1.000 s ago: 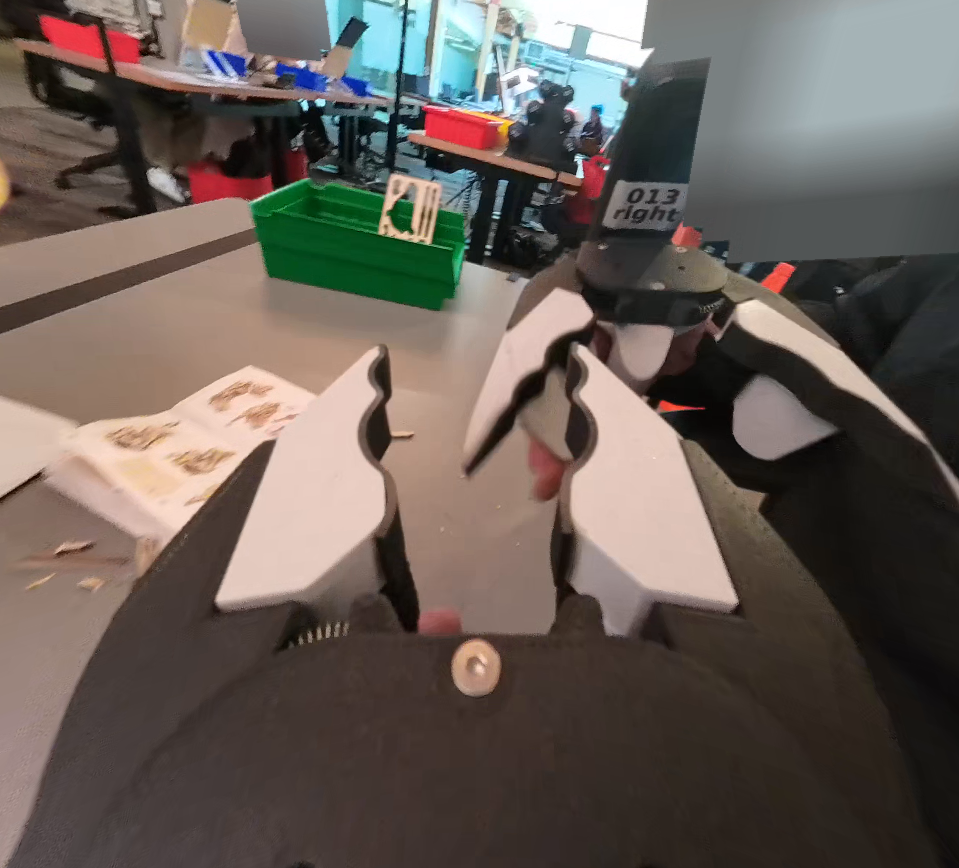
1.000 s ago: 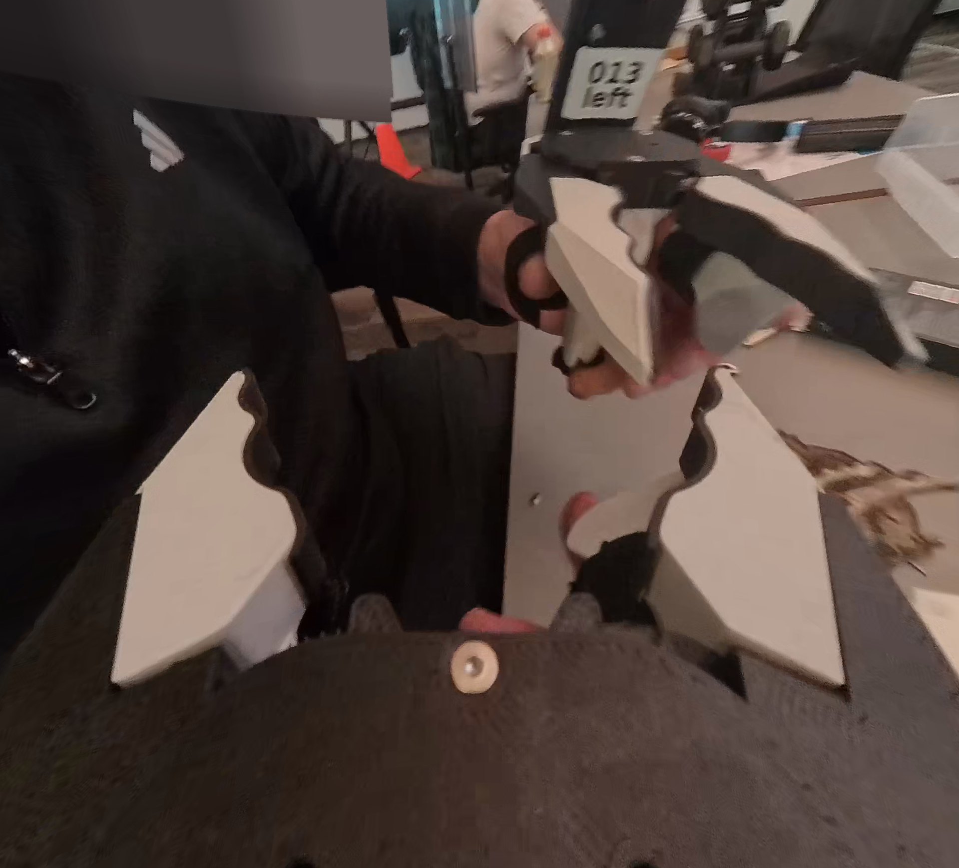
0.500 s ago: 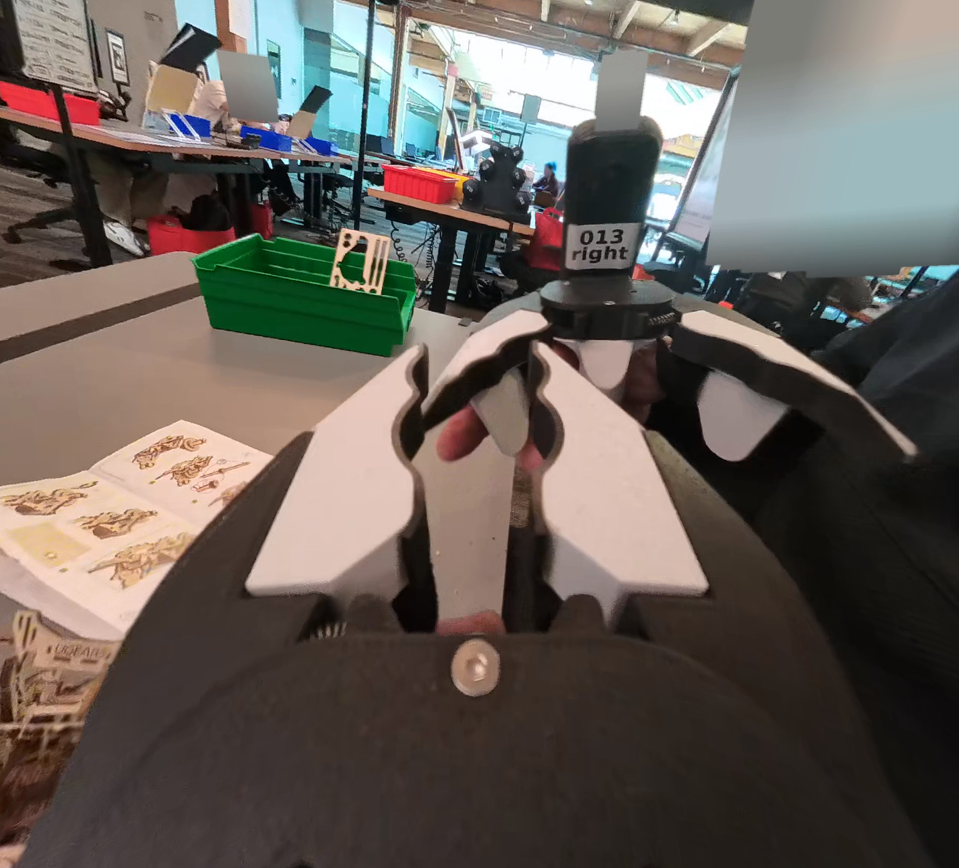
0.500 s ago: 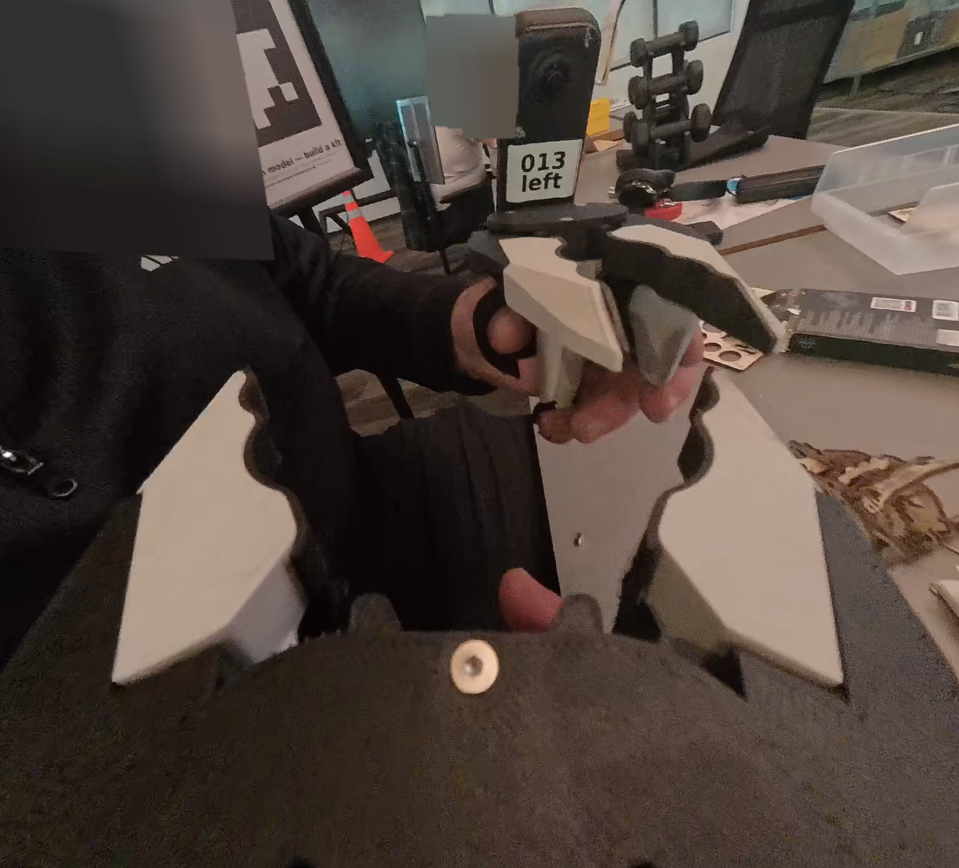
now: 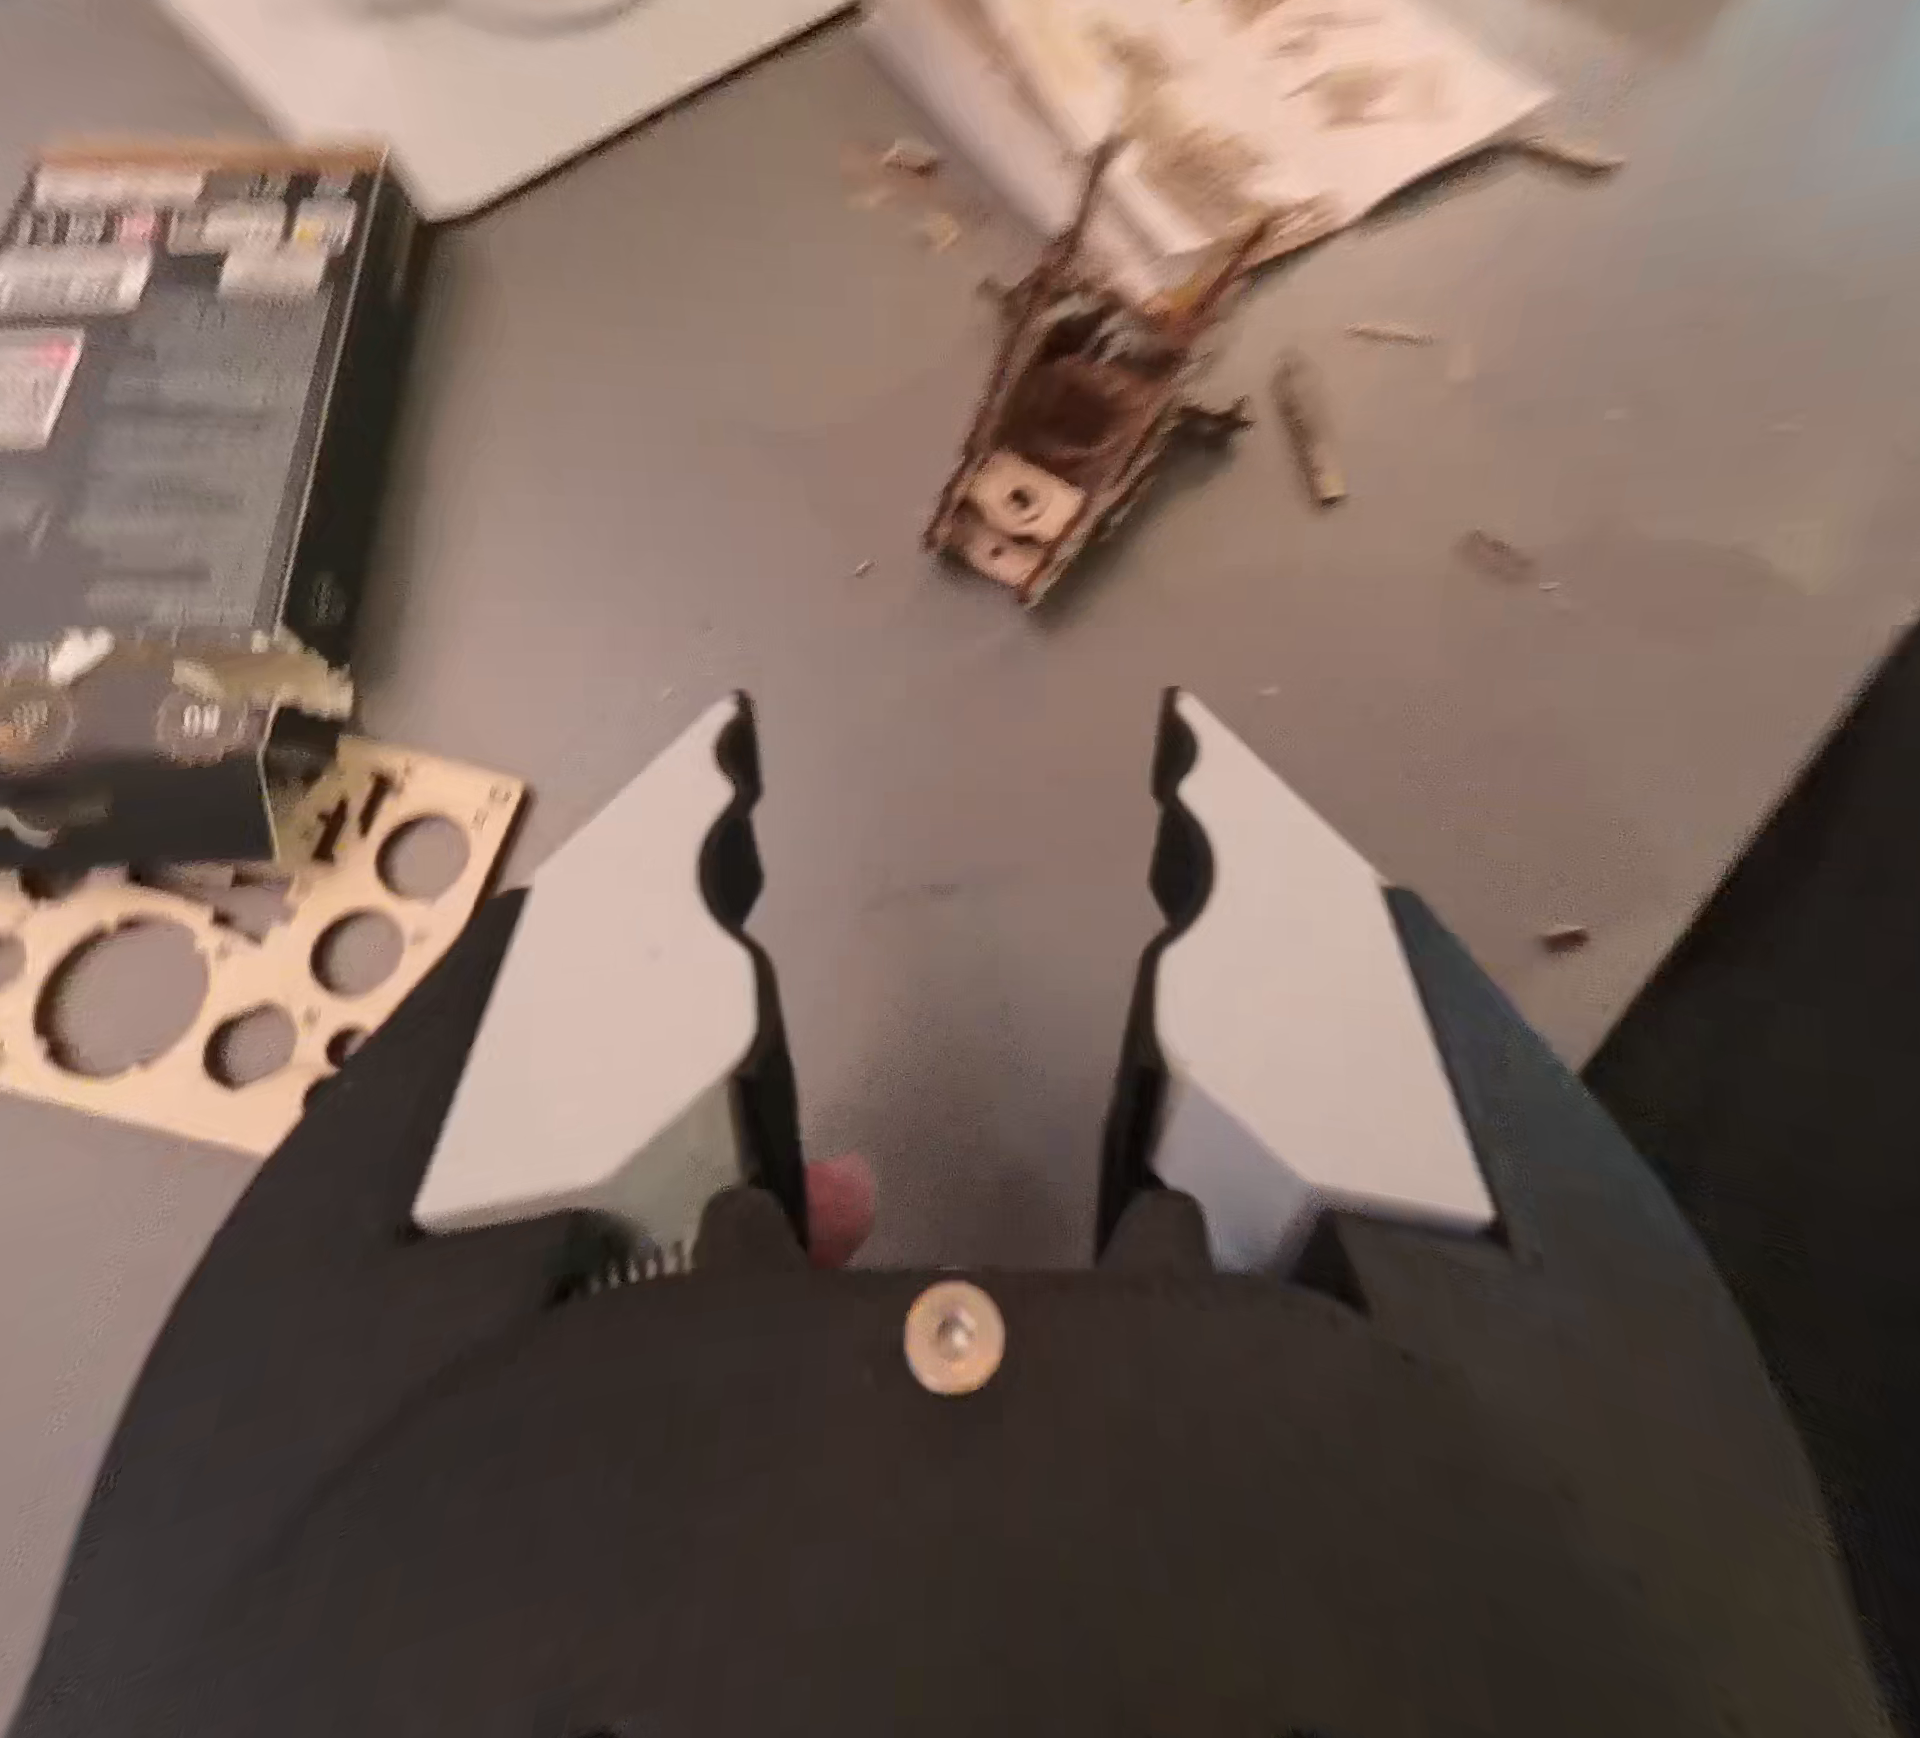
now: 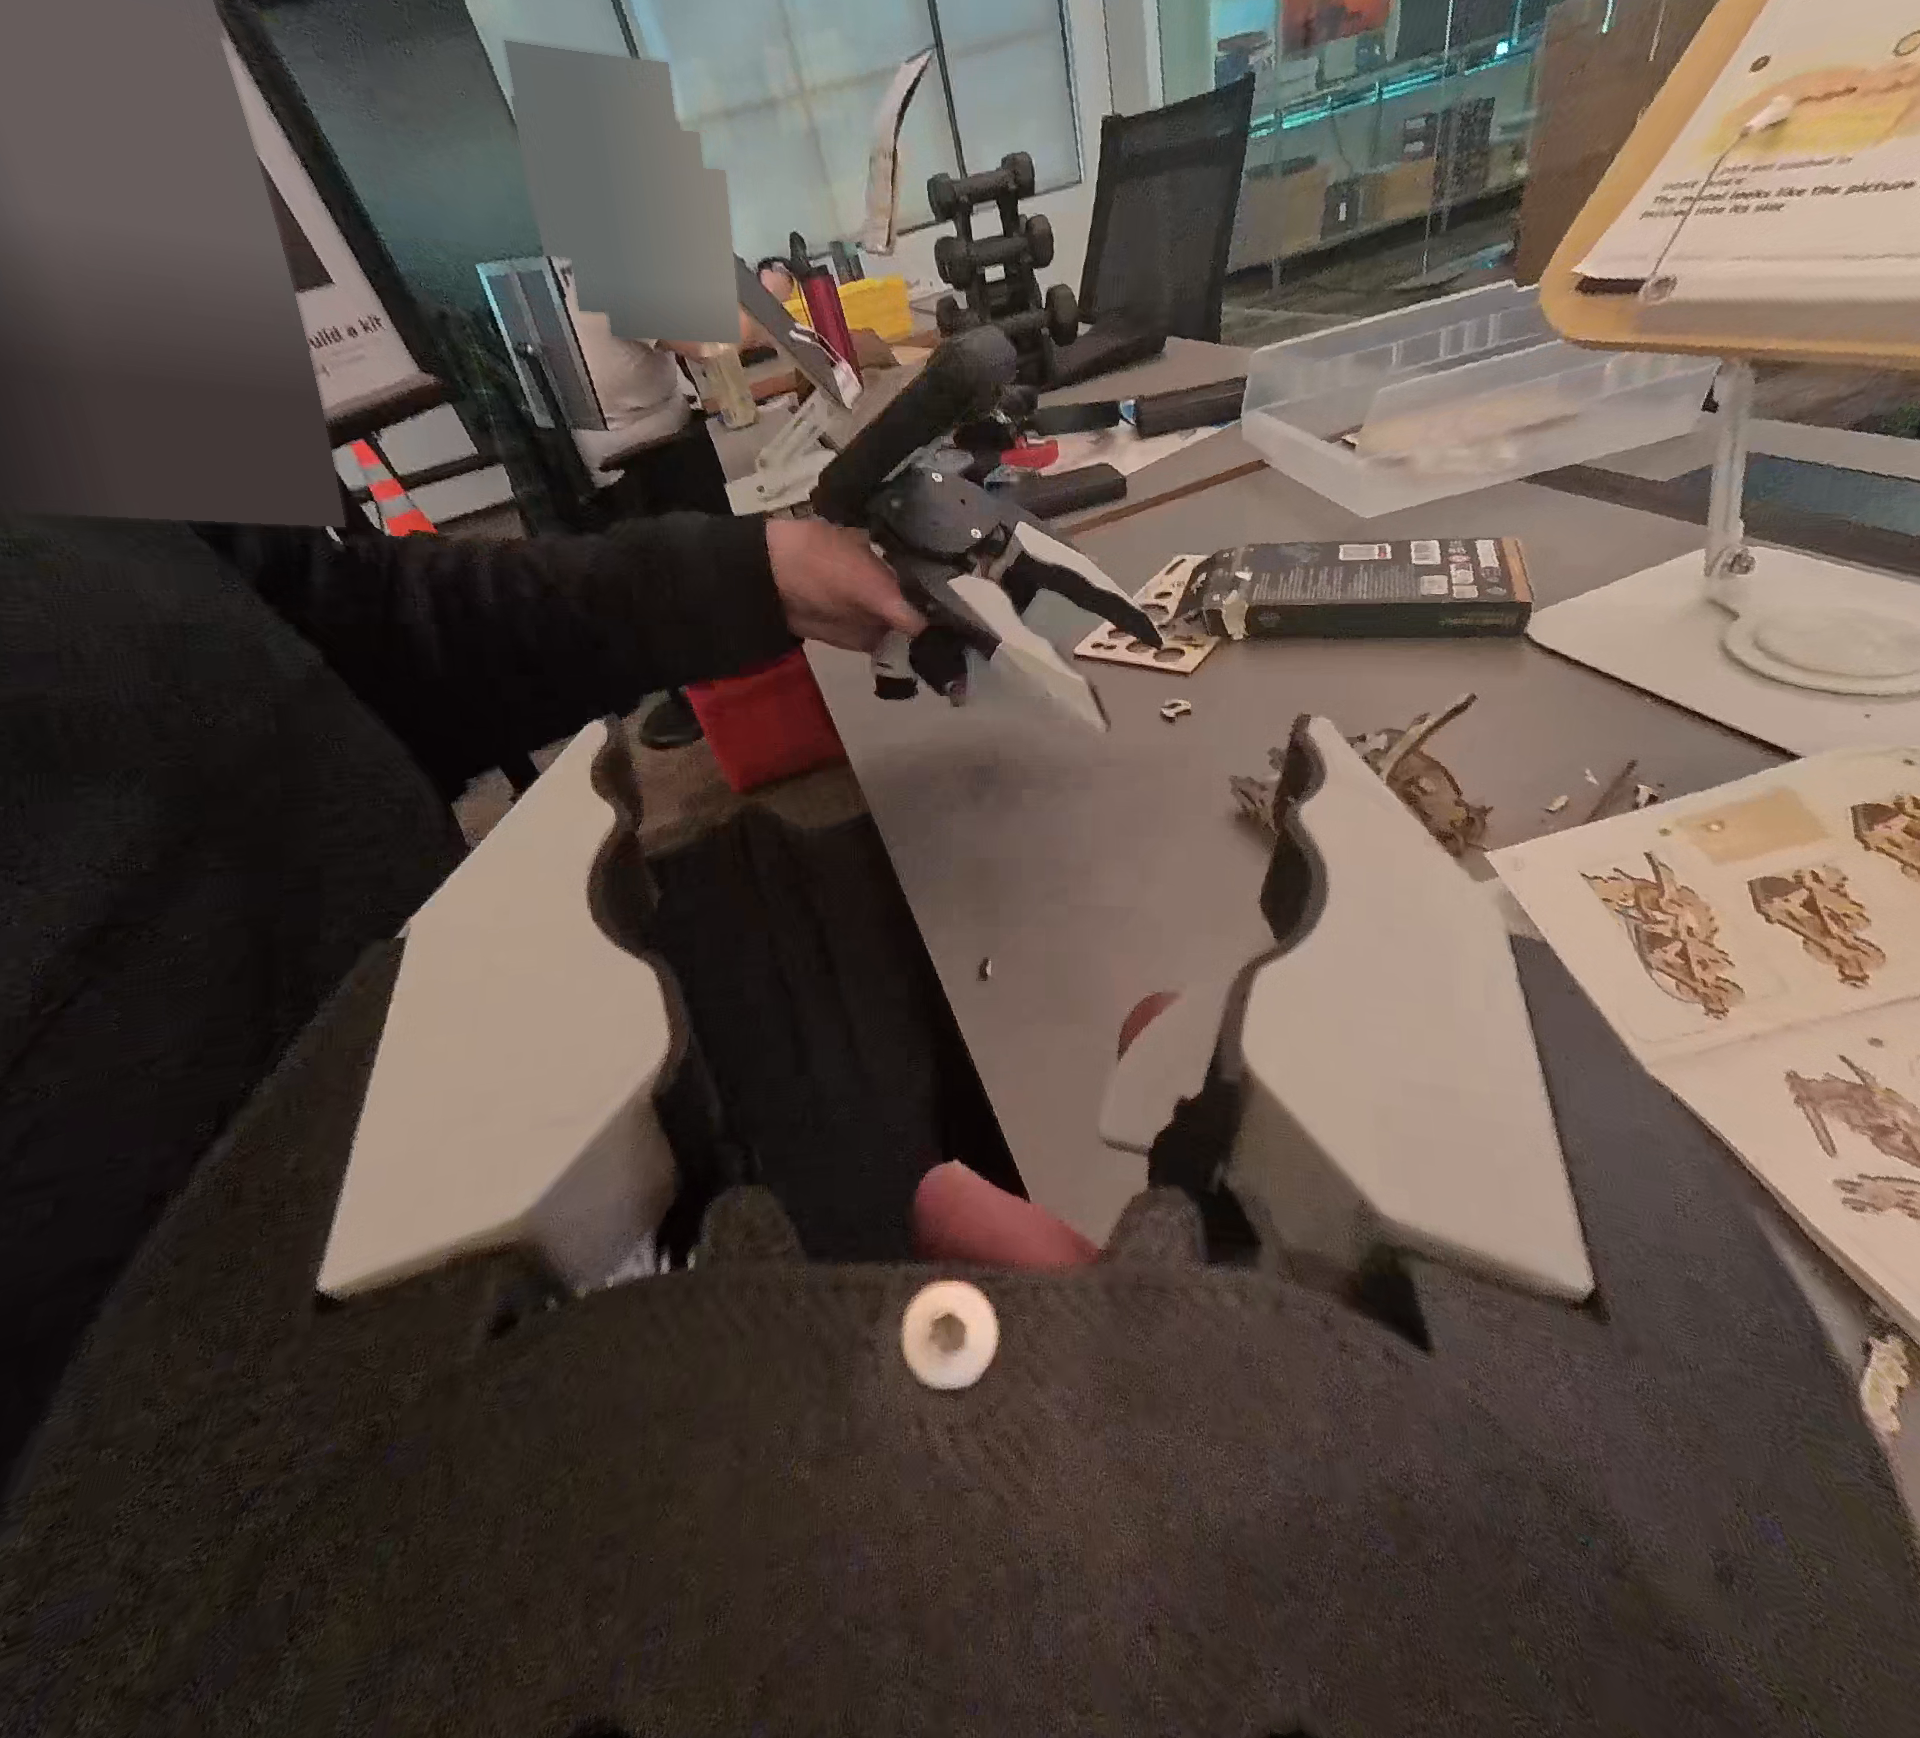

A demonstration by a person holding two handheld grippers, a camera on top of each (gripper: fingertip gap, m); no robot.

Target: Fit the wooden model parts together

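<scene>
Grey table [image 5: 644, 400] in open workshop, wooden model [image 5: 1070, 452], instruction booklet [image 6: 1756, 940]

Each hand-held gripper, the left gripper [image 5: 956, 701] and the right gripper [image 6: 951, 732], has a matte black body, one silvery centre screw and two pale grey wedge-shaped fingers [image 6: 1382, 992] edged with wavy black pads, perhaps rubber. The person wears a black long sleeve [image 6: 499, 608].

We note a brown, part-built wooden model [image 5: 1070, 452] lying on the grey table beside a punched-out parts sheet [image 5: 249, 961].
</scene>
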